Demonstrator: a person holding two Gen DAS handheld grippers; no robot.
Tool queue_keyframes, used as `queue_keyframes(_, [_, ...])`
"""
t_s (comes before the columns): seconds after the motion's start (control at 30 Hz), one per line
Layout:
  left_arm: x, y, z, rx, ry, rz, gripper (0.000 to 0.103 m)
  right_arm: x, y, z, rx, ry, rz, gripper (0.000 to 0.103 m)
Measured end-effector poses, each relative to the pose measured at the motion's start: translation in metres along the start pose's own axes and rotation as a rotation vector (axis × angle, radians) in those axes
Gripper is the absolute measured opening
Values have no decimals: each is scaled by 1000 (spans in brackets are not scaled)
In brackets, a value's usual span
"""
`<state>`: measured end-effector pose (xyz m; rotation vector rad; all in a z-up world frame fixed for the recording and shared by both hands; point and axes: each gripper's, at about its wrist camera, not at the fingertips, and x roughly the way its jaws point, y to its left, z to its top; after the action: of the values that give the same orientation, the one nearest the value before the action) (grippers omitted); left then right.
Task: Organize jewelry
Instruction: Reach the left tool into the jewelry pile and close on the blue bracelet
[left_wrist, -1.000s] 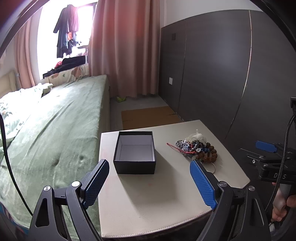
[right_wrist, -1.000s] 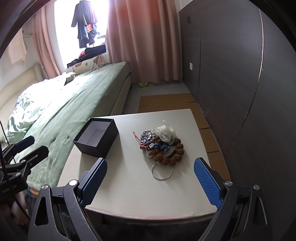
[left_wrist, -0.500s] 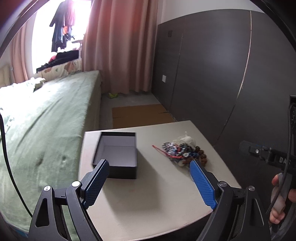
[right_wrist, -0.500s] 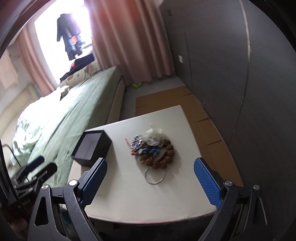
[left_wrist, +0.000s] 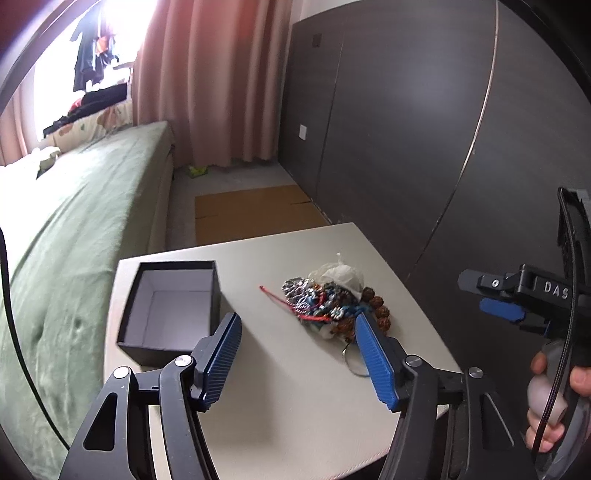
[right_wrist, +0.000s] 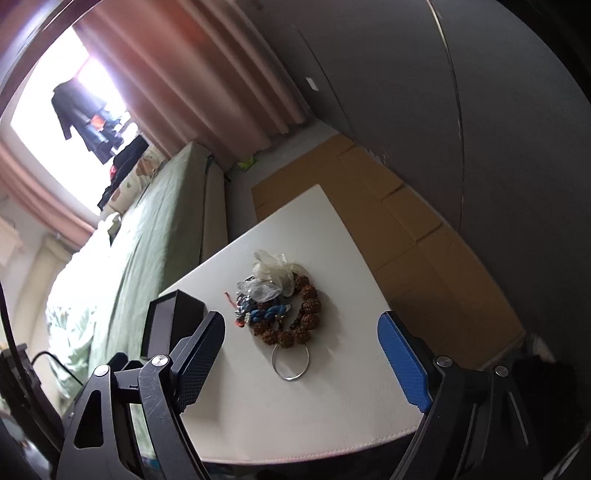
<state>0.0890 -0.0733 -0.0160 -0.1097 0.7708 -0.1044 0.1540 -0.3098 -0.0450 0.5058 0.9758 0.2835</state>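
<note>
Jewelry (right_wrist: 279, 312) lies heaped on the table (right_wrist: 332, 387) ahead of the right gripper (right_wrist: 301, 363), whose 2 fingers are spread wide. The left gripper (left_wrist: 297, 356), also spread and holding nothing, has the black box (left_wrist: 171, 306) just ahead on its left.

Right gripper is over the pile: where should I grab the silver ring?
Take the silver ring at its near arc, coming from above. It lies flat on the table, and that arc sticks out clear of the brown bead bracelet, which touches its far edge.
</note>
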Motion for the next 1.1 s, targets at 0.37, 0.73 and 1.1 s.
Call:
queue_keyframes(0.37, [65,-16,39,-60,143,-35,53,24,-31,23,127,46,6,84])
queue_keyframes(0.73, [128,-19,53,-158,302,-35,47,32,-43,38,168,64,33,84])
queue_keyframes(1.1, [155,-14,40,-217,334,-54,2,45,-40,37,184,92,42,84])
